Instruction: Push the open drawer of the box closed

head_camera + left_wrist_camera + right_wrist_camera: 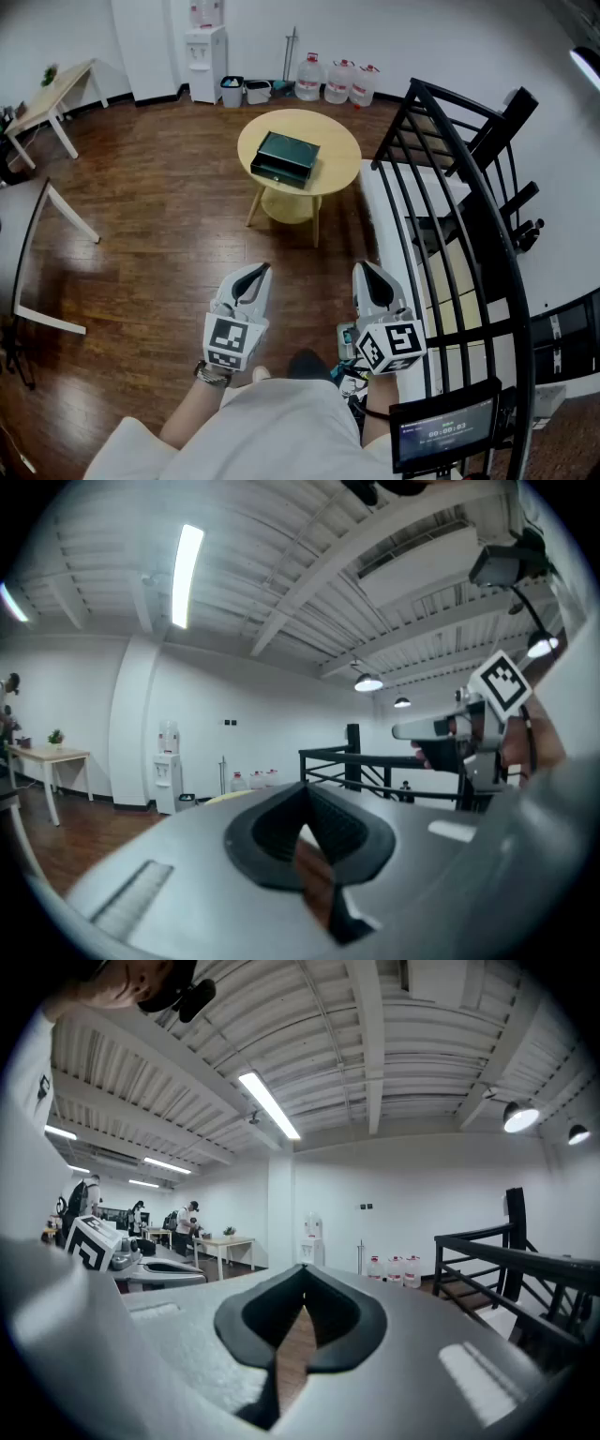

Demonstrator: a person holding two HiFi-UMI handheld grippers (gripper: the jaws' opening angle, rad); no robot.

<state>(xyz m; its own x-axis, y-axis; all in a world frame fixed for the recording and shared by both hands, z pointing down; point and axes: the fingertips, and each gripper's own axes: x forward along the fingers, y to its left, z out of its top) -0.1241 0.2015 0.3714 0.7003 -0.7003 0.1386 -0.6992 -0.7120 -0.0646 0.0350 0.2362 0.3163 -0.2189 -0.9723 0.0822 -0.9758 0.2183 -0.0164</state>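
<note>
Ahead, rectangular box on round table

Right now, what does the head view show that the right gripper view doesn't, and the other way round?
Only the head view: the round table with the green box, its drawer open. Only the right gripper view: the ceiling lights and people far back. Both: the water dispenser, the water jugs, the black railing and the left gripper.
</note>
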